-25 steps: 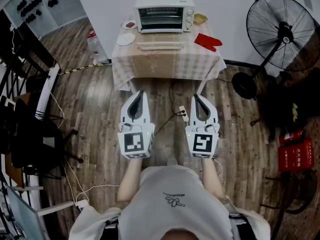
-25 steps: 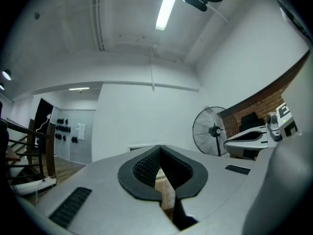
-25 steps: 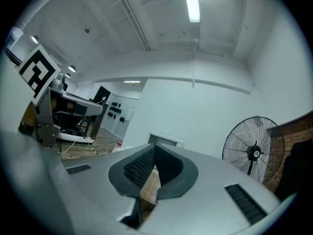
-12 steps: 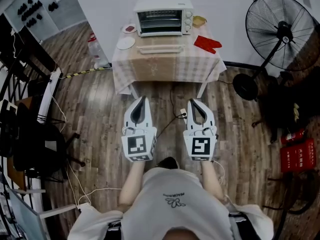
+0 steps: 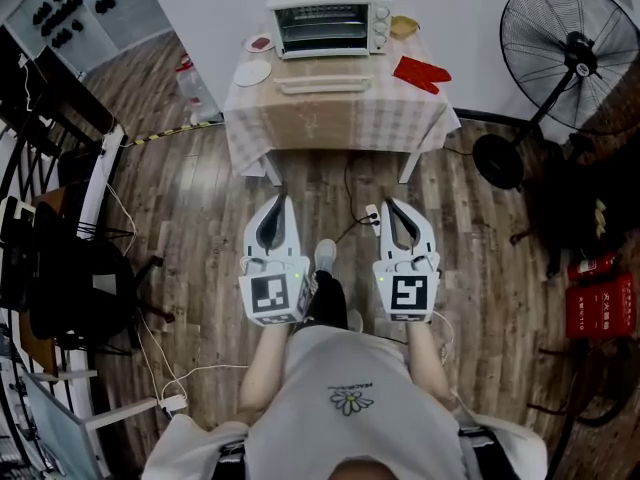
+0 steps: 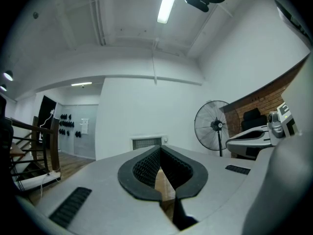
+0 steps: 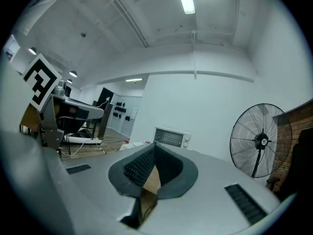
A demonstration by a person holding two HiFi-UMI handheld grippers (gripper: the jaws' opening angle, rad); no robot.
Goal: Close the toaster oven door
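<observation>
On the far side of the wood floor, head view: toaster oven (image 5: 330,18) sits at the back of a small cloth-covered table (image 5: 340,128) against the wall, its door (image 5: 320,86) dropped open and lying flat in front of it, rack visible inside. Red oven mitt (image 5: 422,73) right of the door, white plate (image 5: 252,73) left of it. Big standing fan (image 5: 575,53) at right. Left gripper (image 5: 279,206) and right gripper (image 5: 391,212) are held side by side over the floor, well short of the table, both pointing at it; a shoe (image 5: 325,256) shows between them. Left gripper view: jaws pressed together at the tips, nothing between the ridged pads (image 6: 144,168); toaster oven (image 6: 146,142) is small, straight ahead just over the jaw tips, fan (image 6: 214,126) to the right. Right gripper view: jaws also pressed together at the tips, nothing pinched; toaster oven (image 7: 172,137) just above the tips, fan (image 7: 259,141) right, the left gripper's marker cube (image 7: 41,82) at the left edge.
</observation>
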